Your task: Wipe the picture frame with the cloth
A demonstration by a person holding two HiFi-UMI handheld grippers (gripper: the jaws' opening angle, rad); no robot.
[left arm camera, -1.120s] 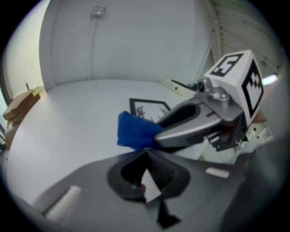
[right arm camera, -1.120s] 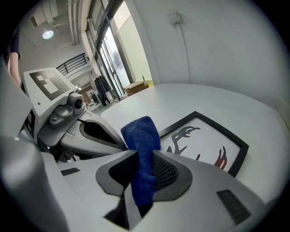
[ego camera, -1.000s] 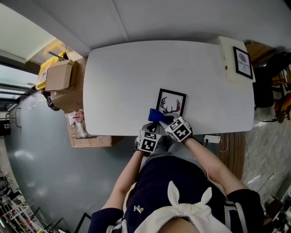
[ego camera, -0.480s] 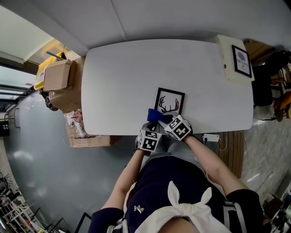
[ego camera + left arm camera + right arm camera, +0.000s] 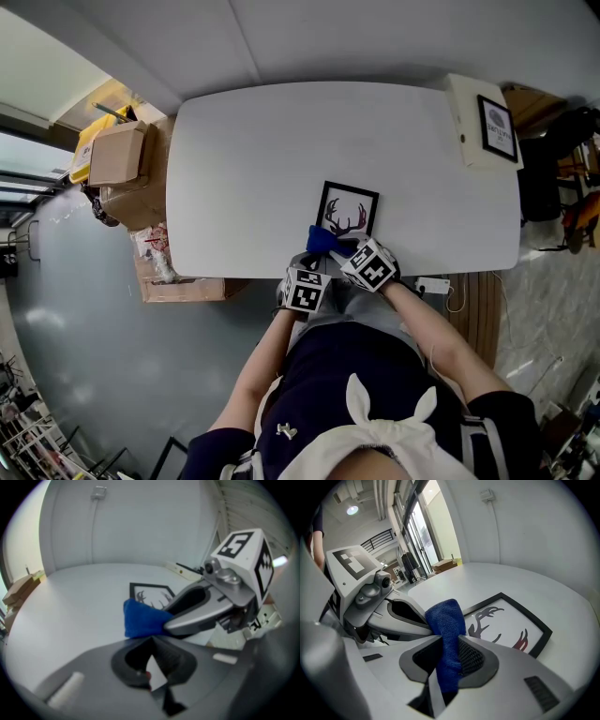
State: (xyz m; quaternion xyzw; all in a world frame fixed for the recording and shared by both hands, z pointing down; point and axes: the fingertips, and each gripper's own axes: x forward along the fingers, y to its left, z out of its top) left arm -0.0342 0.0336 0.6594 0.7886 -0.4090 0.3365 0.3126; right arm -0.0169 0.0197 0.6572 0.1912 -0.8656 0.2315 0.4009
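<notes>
Pinching the blue cloth (image 5: 446,620), right gripper (image 5: 451,656) fingers clenched on it; left gripper (image 5: 151,663) fingers closed, empty. Cloth looks soft, limp, light. Just beyond, picture frame (image 5: 508,620) flat on table (image 5: 281,159): stiff, may slide.

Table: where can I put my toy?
The table is bare left of the picture frame and beyond it to the far edge. Crowded: the near edge, where the left claw, right claw and cloth sit by the frame, and the right corner with the white box.
</notes>
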